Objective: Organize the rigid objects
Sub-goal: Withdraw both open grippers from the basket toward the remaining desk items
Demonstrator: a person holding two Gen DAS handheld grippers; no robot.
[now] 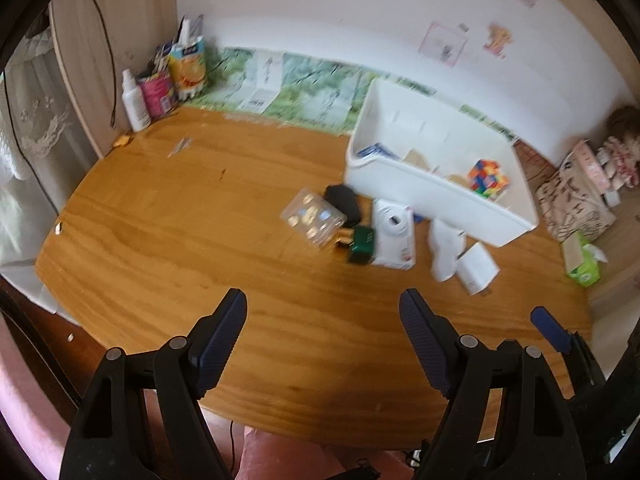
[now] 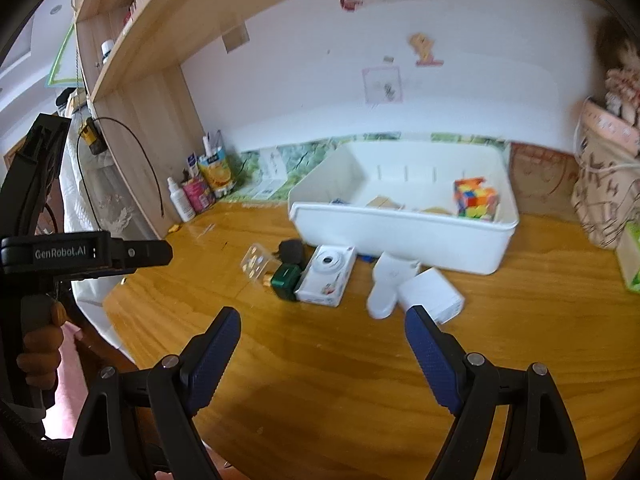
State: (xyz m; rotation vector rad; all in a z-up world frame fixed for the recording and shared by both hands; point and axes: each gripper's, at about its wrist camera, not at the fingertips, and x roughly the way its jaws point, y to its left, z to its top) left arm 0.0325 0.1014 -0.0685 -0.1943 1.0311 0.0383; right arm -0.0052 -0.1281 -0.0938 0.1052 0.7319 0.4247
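Note:
A white bin (image 1: 440, 196) (image 2: 400, 232) stands on the wooden table and holds a colourful cube (image 1: 487, 176) (image 2: 476, 198) and a few small boxes. In front of it lie a clear plastic case (image 1: 314, 218) (image 2: 256, 264), a black object (image 1: 342, 200) (image 2: 291, 251), a green box (image 1: 362, 244) (image 2: 286, 278), a white camera (image 1: 394, 236) (image 2: 327, 276), a white bottle-like object (image 1: 444, 250) (image 2: 386, 286) and a white box (image 1: 478, 268) (image 2: 432, 294). My left gripper (image 1: 323, 320) and right gripper (image 2: 322, 334) are open and empty, above the near table, short of these objects.
Bottles and cartons (image 1: 164, 80) (image 2: 200, 190) stand at the far left by a wooden shelf side. A patterned bag (image 1: 576, 204) (image 2: 604, 196) and a green tissue pack (image 1: 584, 260) sit at the right. The right gripper's finger shows in the left wrist view (image 1: 550, 328).

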